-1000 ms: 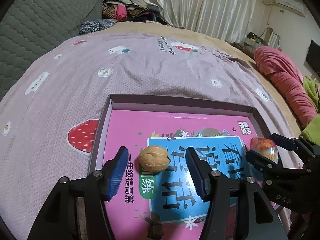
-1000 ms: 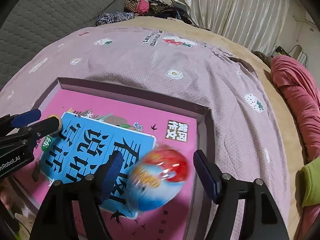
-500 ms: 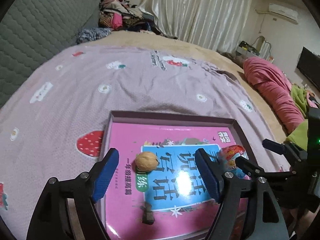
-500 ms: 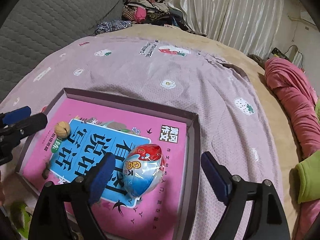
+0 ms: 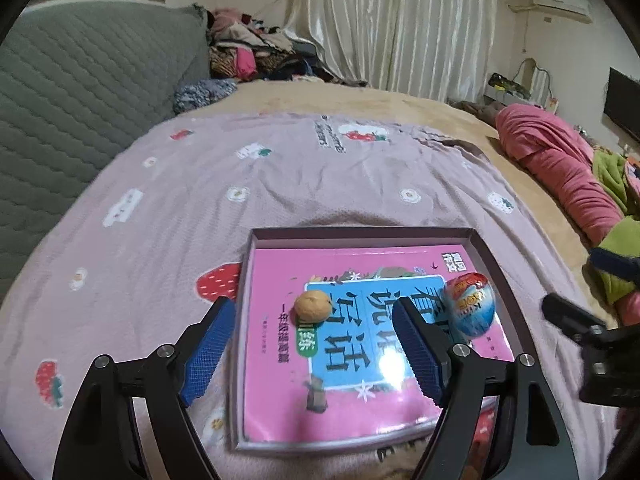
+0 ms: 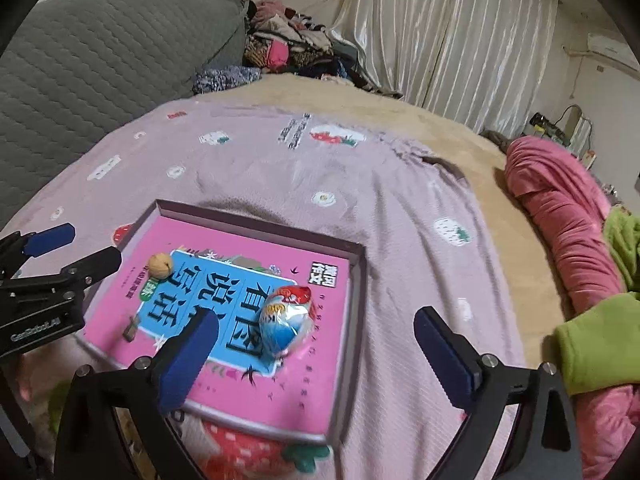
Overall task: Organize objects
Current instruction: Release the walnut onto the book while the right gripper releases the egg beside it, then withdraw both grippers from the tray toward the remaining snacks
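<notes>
Now, walnut: lies on the pink book inside the shallow box, ahead of the left tool, between its finger lines but clear of both pads.
Foil egg: rests on the same book, just ahead of the right tool, nearer its left pad, untouched.
Left tool: jaws apart, have just been opening, nothing gripped.
Right tool: jaws wide apart, have just been opening, empty.
Box: sits on the bed's strawberry-print cover.
</notes>
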### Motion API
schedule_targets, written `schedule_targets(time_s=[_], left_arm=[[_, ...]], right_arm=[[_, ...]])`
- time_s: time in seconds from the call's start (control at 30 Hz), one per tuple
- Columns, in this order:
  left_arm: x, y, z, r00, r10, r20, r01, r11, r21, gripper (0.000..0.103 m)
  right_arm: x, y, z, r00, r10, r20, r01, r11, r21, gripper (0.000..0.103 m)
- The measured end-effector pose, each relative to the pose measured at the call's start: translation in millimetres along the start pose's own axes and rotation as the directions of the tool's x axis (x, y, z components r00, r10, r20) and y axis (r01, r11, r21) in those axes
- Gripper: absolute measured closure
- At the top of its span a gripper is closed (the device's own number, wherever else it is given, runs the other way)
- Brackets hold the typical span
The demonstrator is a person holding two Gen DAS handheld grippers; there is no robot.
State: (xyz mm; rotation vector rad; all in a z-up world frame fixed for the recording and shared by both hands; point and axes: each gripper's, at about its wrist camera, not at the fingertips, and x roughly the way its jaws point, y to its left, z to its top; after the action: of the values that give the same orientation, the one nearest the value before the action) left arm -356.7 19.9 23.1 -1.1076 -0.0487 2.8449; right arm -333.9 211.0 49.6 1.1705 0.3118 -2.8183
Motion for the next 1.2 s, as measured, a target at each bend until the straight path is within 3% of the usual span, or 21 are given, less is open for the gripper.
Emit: schedule_targets(time_s=[0.07,0.37,1.2], left_arm=[[-16.1,-2.1,-6.6,1.000,0.016,0.016,-0.016,1.000,0.008,0.010],[-96.8,-6.1,-32.8,0.999,-0.009,0.044,0.010,1.000,-0.015,0.010],[-260.7,-21.6,-73.0,0.994,0.052,0.099,-0.054,0.998,0.011,0.010]], right_arm=[[-18.3,-2.5,-2.8,1.000,0.007,0.017,-0.007,1.000,0.003,0.003],[-97.4,-7.0,-20.0,0.997,0.015,0.072,-0.015,1.000,-0.014,0.001],[-250.9,8.4,-61.3,0.986,0.040,0.165,-0.038,0.999,-0.018,0.001]])
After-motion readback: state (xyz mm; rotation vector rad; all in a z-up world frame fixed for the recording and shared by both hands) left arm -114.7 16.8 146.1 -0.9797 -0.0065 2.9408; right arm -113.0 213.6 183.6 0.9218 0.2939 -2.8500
